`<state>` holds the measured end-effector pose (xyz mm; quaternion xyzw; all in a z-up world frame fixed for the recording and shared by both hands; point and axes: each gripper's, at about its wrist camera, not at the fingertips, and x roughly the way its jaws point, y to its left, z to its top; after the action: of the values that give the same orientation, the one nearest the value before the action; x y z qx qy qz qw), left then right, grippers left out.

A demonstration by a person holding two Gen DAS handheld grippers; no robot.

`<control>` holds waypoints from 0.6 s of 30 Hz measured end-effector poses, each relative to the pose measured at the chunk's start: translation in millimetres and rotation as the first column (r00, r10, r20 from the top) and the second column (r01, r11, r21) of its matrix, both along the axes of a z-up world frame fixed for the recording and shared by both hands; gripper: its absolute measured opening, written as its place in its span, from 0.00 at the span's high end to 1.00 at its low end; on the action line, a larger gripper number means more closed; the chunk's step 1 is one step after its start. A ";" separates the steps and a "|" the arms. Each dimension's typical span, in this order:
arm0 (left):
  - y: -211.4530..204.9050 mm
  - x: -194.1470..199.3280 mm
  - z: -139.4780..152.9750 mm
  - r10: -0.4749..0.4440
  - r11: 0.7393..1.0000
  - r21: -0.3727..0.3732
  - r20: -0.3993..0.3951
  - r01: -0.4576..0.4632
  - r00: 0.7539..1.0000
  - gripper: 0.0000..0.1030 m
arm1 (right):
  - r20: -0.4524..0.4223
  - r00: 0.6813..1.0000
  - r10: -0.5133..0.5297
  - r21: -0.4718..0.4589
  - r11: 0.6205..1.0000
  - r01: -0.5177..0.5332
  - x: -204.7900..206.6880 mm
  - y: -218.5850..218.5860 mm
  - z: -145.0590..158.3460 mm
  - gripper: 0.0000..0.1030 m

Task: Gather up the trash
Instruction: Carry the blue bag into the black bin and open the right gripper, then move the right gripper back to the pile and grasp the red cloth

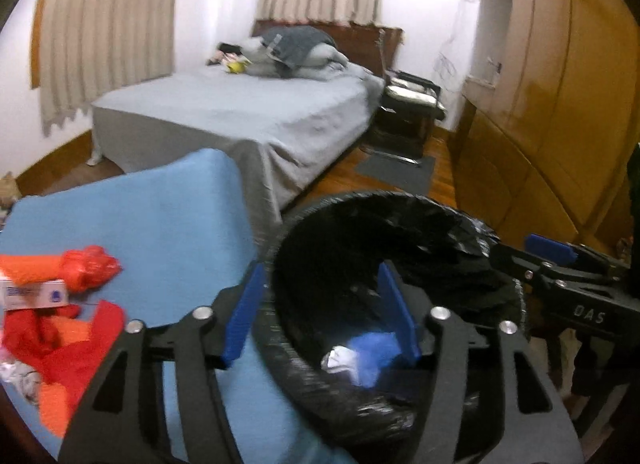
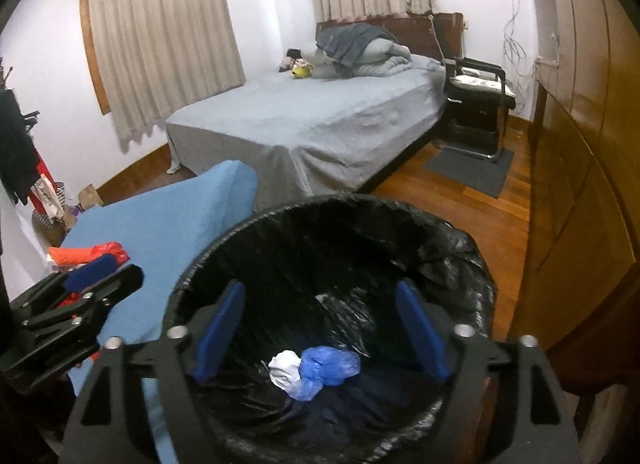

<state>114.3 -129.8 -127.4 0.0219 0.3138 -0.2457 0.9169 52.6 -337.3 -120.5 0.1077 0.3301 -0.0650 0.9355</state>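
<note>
Right wrist view: both grippers (image 2: pixel 320 336) released above bin (image 2: pixel 460 248); bed (image 2: pixel 320 123) beyond.

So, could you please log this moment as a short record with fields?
bin: black-lined trash bin, beside the blue-covered surface
in bin: blue wad and white wad
left hand-held gripper: open, empty, straddling the bin's rim
right hand-held gripper: open, empty, over the bin
left to collect: red and orange wrappers

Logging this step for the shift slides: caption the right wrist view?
Right gripper open over the black-lined bin, blue and white wads lying inside.
</note>
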 end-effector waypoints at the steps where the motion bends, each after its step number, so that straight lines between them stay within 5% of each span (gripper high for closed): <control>1: 5.5 -0.5 3.7 0.017 1.000 0.000 0.009 -0.017 1.000 0.35 | 0.008 1.000 0.008 -0.002 1.000 -0.008 2.5 4.2 2.2 0.14; 9: 80.1 -13.9 18.5 0.209 0.977 0.019 0.078 -0.211 0.975 0.22 | 0.045 0.989 0.139 0.007 0.990 -0.139 22.9 64.3 7.2 0.06; 18: 167.7 -23.1 13.1 0.416 0.905 0.064 0.082 -0.421 0.906 0.22 | 0.030 0.947 0.320 0.008 0.947 -0.321 49.4 151.6 -2.9 0.06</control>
<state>91.3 37.9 -114.3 -0.0008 0.2903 -0.0297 0.9565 102.0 -185.8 -123.4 0.0596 0.3305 0.0915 0.9375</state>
